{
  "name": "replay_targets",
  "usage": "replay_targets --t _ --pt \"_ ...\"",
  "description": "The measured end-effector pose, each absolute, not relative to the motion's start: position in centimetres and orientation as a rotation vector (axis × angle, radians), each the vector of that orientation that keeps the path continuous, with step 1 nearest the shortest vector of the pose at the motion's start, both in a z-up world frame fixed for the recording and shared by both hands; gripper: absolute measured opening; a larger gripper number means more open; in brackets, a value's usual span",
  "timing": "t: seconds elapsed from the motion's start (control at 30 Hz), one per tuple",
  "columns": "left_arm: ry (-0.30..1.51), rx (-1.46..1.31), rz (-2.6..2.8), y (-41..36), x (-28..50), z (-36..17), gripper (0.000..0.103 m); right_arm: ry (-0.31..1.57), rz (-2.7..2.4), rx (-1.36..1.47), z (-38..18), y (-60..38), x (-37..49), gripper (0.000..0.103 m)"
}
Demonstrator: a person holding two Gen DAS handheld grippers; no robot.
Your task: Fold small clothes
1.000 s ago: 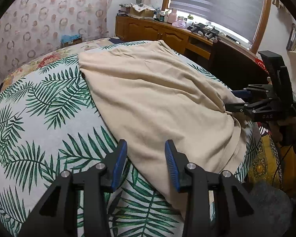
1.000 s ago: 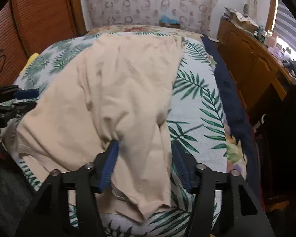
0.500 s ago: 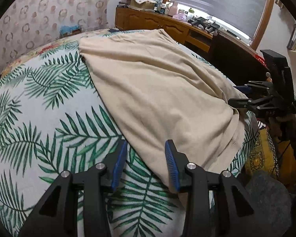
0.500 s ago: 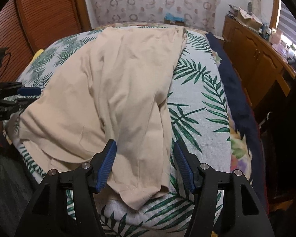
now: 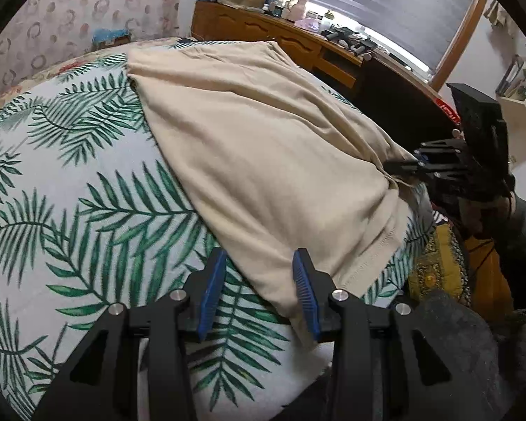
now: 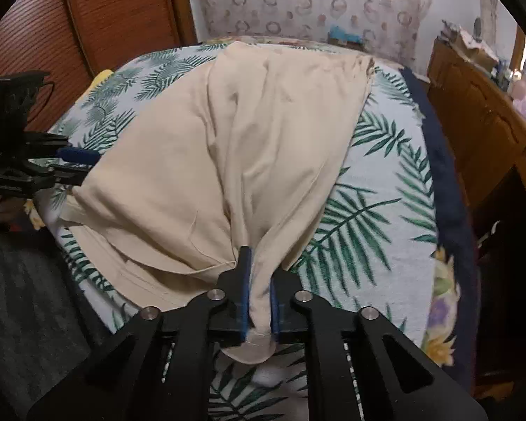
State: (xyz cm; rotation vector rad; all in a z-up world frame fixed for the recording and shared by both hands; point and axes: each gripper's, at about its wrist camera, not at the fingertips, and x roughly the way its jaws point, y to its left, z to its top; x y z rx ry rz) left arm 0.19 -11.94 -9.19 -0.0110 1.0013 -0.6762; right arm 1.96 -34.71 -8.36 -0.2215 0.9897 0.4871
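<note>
The right gripper [image 6: 259, 293] angles down, clamped on a bunched corner of the beige garment [image 6: 263, 147]. The left gripper [image 5: 259, 289] tilts down, jaws apart, straddling the garment's near corner on the leaf-print bedspread [image 5: 87, 210]

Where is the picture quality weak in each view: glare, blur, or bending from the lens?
Left wrist view: the window glares white under its blind, and the bed bulges from the fisheye. Right wrist view: dimmer light, dark corners, the dresser soft at the edge.

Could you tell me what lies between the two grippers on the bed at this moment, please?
In the right wrist view, only the beige garment spans from the right gripper, jaws shut on a gathered corner, to the left gripper at its opposite corner.
</note>
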Motion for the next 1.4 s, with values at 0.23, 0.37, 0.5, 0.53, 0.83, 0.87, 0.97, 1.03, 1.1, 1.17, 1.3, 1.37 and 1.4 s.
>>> replay_targets --t 0.23,0.37,0.5,0.53,0.83,0.87,0.97,1.03,1.1,1.17,1.3,1.37,1.4 --pt "0.991 -0.007 -0.725 -12.8 0.0 -9.1 0.032 0.983 0.368 -0.240 -7.8 -36.2 2.5 0.039" --pt "0.974 -0.011 -0.719 -12.7 0.2 -9.0 0.005 1.009 0.340 -0.222 -8.7 -36.8 2.8 0.052" --pt "0.904 -0.038 -0.708 -12.0 0.1 -7.5 0.004 1.032 0.369 -0.176 -8.7 -36.8 2.7 0.053" --pt "0.889 -0.042 -0.700 -11.7 0.2 -7.1 0.004 1.040 0.398 -0.190 -8.7 -36.4 2.5 0.052" --pt "0.840 -0.082 -0.696 -10.9 1.0 -5.8 0.003 1.087 0.516 -0.187 -8.6 -35.4 1.6 0.005" --pt "0.830 -0.083 -0.692 -10.9 1.1 -5.6 0.003 1.075 0.512 -0.193 -8.5 -35.2 1.5 0.004" --pt "0.796 -0.099 -0.672 -10.5 1.5 -4.4 0.003 1.030 0.516 -0.172 -7.9 -35.4 1.4 0.003" --pt "0.767 -0.122 -0.677 -10.1 2.2 -3.2 0.003 0.993 0.523 -0.130 -6.8 -36.1 1.5 0.003" --pt "0.738 -0.132 -0.672 -9.8 2.7 -2.2 0.003 0.954 0.519 -0.113 -5.7 -36.7 1.7 0.003" --pt "0.711 -0.140 -0.667 -9.6 3.6 -1.2 0.003 0.912 0.511 -0.096 -4.1 -37.3 1.9 0.003" --pt "0.687 -0.128 -0.633 -9.3 6.9 0.0 0.003 0.821 0.497 -0.093 -1.1 -37.4 2.8 0.003" --pt "0.685 -0.137 -0.617 -8.8 9.4 0.3 0.003 0.757 0.484 -0.090 0.3 -37.1 4.3 0.003" --pt "0.684 -0.140 -0.608 -8.6 10.5 0.3 0.003 0.735 0.483 -0.084 0.8 -37.0 5.2 0.003"
